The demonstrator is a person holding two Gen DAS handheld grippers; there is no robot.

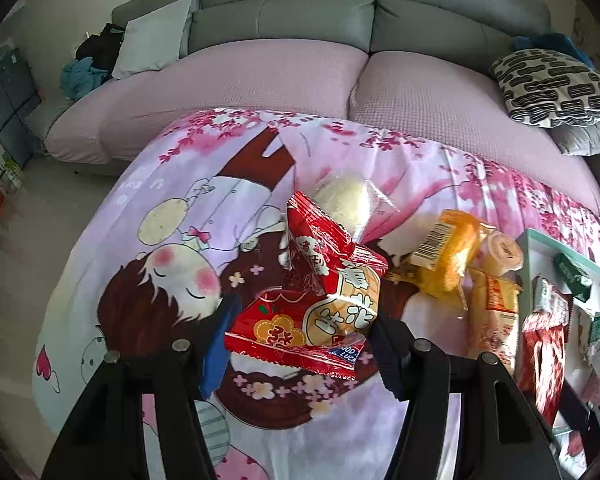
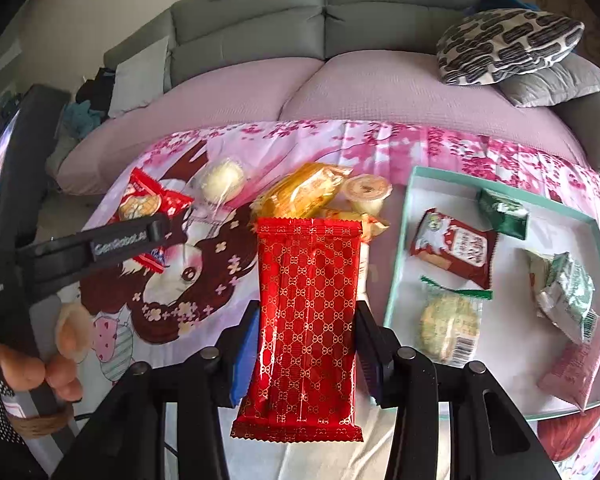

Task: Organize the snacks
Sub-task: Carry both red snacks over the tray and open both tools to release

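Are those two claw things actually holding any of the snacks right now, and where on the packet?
Right tool: red gold-patterned packet, pinched at its long side edges. Left tool: red peanut packet, seemingly by its sides.

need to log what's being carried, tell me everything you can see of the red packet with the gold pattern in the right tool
The red packet is a flat, glossy foil-like wrapper with a repeating gold lattice print, crimped zigzag seals at both ends and a back seam along its length. It looks sealed and intact. It stands lengthwise between the right tool fingers, gripped at its sides, above the printed cloth, left of the teal tray.
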